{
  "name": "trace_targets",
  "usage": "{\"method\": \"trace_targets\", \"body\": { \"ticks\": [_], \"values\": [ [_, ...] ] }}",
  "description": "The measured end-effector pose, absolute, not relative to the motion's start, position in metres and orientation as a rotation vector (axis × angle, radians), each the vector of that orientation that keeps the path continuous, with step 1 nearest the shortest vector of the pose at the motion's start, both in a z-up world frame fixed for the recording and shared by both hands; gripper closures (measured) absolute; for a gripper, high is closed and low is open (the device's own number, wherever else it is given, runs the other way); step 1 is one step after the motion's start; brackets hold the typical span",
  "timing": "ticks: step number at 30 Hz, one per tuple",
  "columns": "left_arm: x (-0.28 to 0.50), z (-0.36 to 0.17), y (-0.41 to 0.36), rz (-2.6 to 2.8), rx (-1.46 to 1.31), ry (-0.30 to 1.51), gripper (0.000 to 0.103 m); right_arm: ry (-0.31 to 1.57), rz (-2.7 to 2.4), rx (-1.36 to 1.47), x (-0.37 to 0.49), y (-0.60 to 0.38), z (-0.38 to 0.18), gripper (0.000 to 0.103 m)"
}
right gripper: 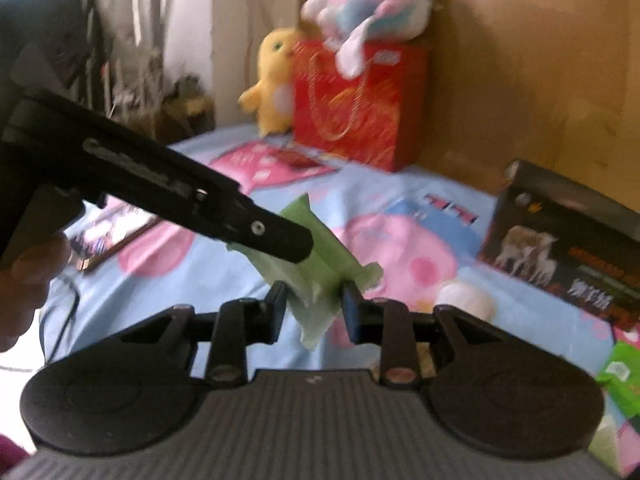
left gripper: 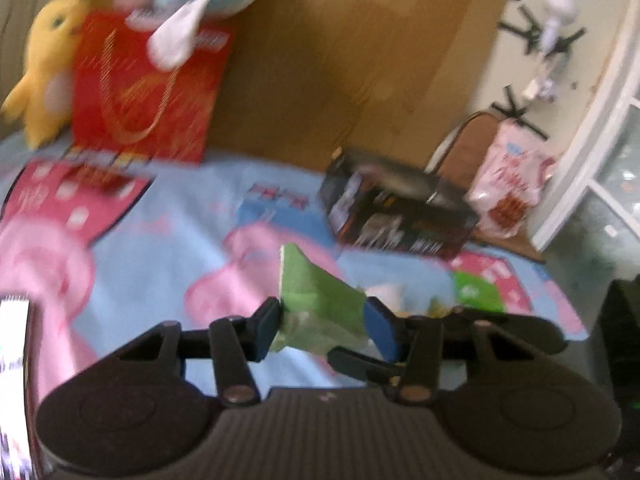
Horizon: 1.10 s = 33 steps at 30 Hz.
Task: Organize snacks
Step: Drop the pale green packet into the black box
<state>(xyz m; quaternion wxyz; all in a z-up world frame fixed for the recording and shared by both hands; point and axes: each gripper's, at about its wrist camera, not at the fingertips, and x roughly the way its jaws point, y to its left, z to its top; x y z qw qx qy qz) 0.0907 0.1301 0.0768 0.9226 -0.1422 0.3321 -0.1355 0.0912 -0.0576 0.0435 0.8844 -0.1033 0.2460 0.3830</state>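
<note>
A: Left tool (left gripper: 322, 326) pinches the green snack packet (left gripper: 316, 300) between its blue pads, above the bed!

B: And the right tool (right gripper: 314, 306) has its fingers either side of the same packet (right gripper: 320, 248); contact is too blurred to judge.

A: Beyond sit a black box (left gripper: 400, 208), a red gift bag (left gripper: 144, 92) and a yellow plush chick (left gripper: 44, 68) on the cartoon bedsheet (left gripper: 168, 248).
</note>
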Motion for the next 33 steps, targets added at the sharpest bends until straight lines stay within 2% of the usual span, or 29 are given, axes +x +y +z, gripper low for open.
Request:
{"method": "trace_targets", "body": {
  "ticks": [10,15,19,28,33],
  "values": [
    [0.198,0.130,0.055,-0.424,-0.184,0.589,0.057,0.388,0.525,-0.144,0.173,-0.105,0.074,0.070],
    [0.258,0.118,0.016,-0.521,-0.218,0.649,0.057,0.366,0.368,-0.136,0.217,-0.135,0.076,0.074],
    [0.288,0.091,-0.012,-0.462,-0.165,0.715,0.057,0.392,0.222,-0.183,0.242,-0.154,0.066,0.072],
    [0.238,0.083,0.023,-0.490,-0.231,0.719,0.055,0.407,0.162,0.009,0.201,-0.238,0.062,0.072],
    [0.213,0.072,0.016,-0.527,-0.263,0.773,0.055,0.586,0.137,0.275,0.196,-0.297,0.035,0.070]
  ]
}}
